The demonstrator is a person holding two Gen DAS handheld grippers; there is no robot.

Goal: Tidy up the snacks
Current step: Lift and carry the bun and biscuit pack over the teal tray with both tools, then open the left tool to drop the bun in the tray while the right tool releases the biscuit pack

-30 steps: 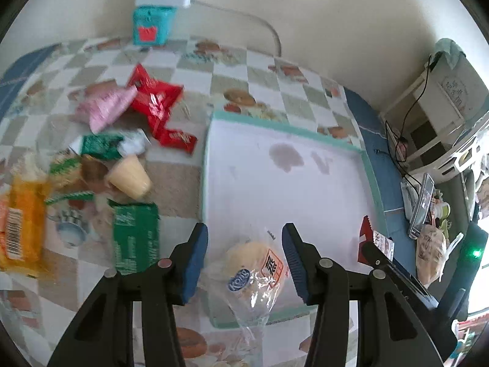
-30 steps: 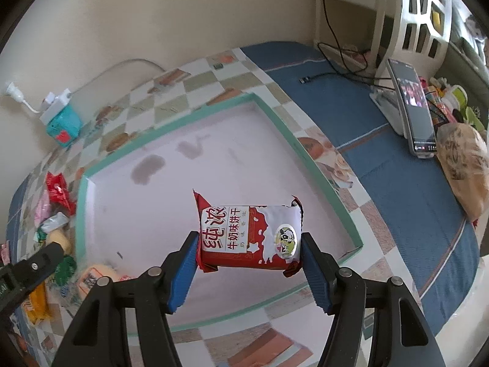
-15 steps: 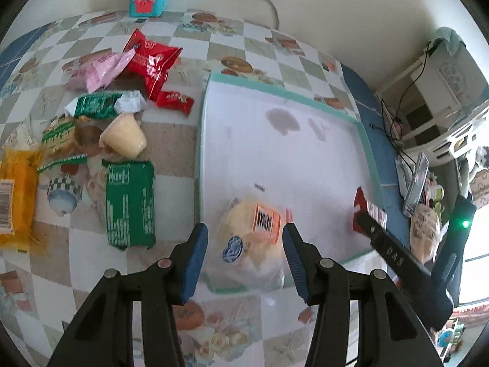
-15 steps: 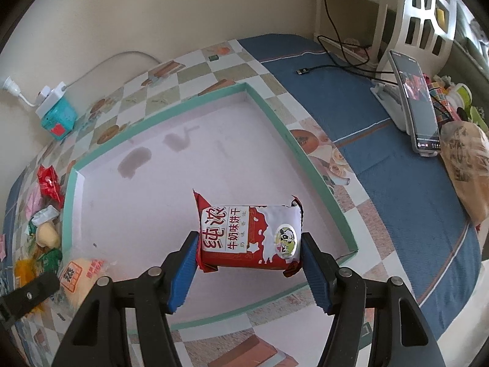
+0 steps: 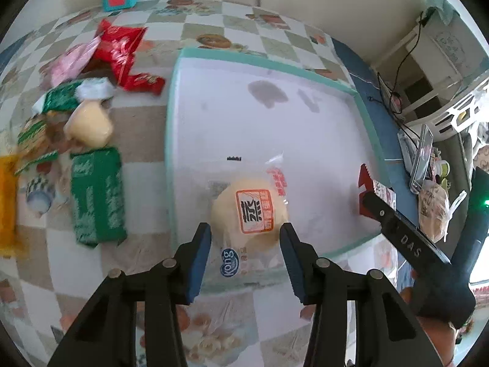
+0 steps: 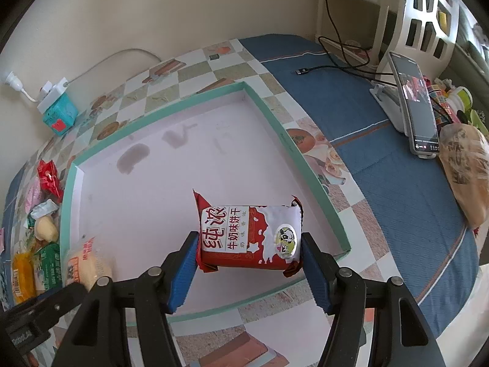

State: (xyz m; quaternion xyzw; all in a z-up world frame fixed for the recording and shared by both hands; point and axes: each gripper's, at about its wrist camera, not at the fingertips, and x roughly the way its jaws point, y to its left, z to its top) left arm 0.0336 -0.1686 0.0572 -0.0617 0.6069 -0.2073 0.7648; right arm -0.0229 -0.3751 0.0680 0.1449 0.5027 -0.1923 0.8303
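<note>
Carrying a clear-wrapped bun (image 5: 249, 211), the left gripper (image 5: 244, 253) is held over the tray (image 5: 266, 58) at its near-left corner, jaws having just closed further on the slack wrapper. A red biscuit packet (image 6: 249, 235) is clamped by the right gripper (image 6: 247, 267) near the tray's near edge. The film could slip, and the bun could be dropped onto the rim.

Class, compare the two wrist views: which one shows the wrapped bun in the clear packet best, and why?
The left wrist view. There the wrapped bun lies centred between the left gripper's blue pads, with its orange label and clear wrapper readable, inside the teal-rimmed tray. The right wrist view catches the bun only small at the left edge, partly behind the left gripper.
</note>
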